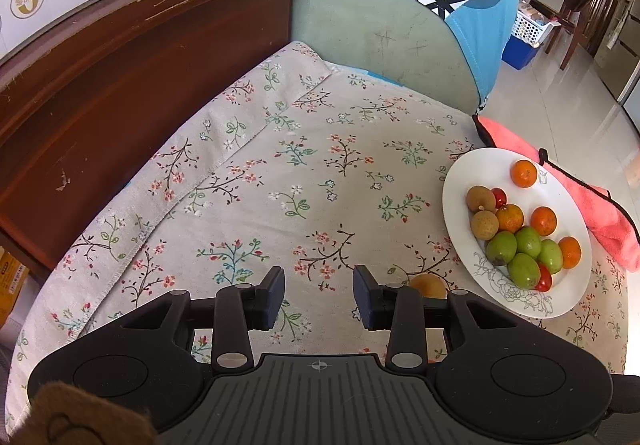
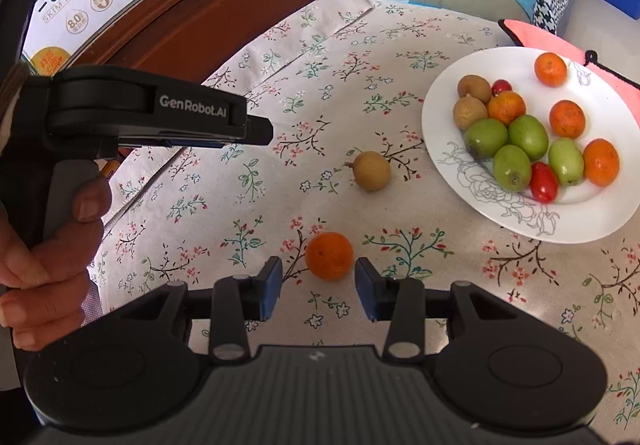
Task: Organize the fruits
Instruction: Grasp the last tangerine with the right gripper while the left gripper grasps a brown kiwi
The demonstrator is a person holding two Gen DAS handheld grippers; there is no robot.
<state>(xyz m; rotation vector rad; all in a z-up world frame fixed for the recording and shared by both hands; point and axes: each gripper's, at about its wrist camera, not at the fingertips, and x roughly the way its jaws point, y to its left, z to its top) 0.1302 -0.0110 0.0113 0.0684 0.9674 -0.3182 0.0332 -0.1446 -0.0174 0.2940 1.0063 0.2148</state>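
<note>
Fruits: a small orange lies loose on the floral surface at lower centre of my right view, a brown fruit above it, the rest on the white plate at right. My right claw is released, the orange just ahead of its gap. I should ease forward, centre it, clench gently. My left claw is released, empty.
</note>
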